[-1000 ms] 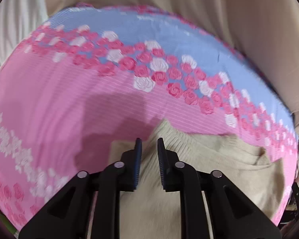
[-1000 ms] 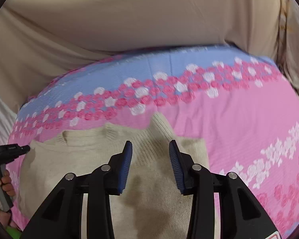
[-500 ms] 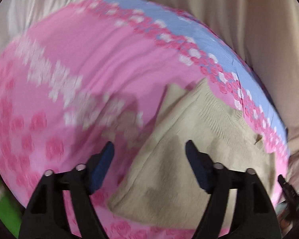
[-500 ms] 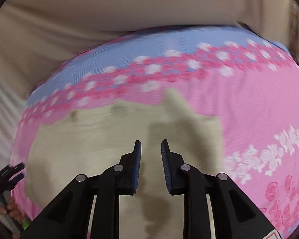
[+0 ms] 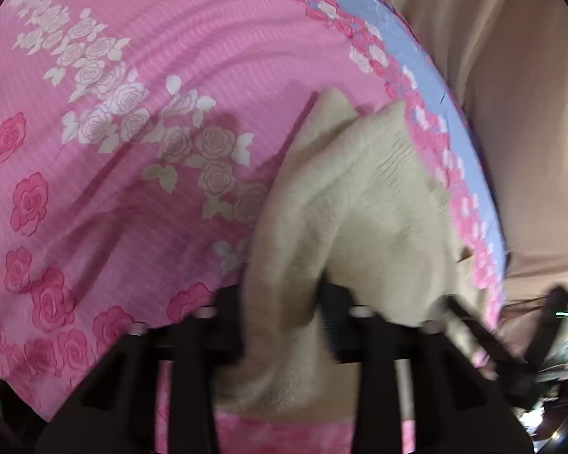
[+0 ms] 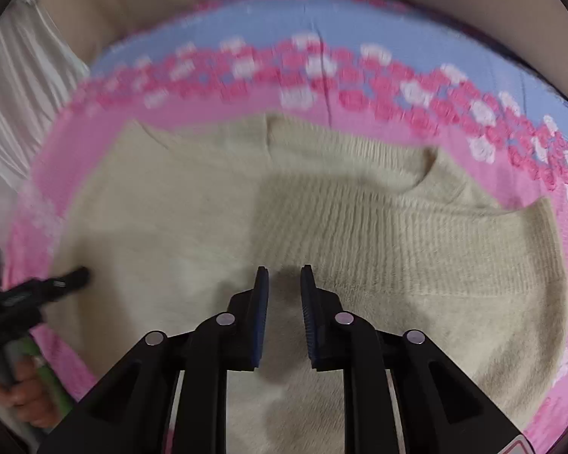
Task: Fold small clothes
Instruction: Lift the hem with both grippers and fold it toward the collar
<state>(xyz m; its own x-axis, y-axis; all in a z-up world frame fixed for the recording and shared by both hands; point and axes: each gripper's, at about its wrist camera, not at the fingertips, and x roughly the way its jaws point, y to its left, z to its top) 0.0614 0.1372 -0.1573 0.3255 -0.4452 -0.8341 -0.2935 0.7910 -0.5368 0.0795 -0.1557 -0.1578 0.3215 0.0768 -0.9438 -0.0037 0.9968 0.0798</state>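
Note:
A small cream knitted sweater lies on a pink rose-print sheet. In the left wrist view my left gripper is shut on a raised fold of the sweater, with the cloth bunched between the fingers and hiding their tips. In the right wrist view my right gripper hovers over the middle of the sweater, its blue-padded fingers nearly together with a narrow gap and nothing between them. The left gripper also shows at the sweater's left edge in the right wrist view.
The sheet has a blue band along its far edge, with beige fabric behind it. A hand holds the left gripper's handle at the lower left of the right wrist view. Dark clutter sits off the sheet's right side.
My left gripper swung toward the sweater's edge, opened wide, then closed on a fold of it. My right gripper narrowed its fingers and moved forward over the sweater.

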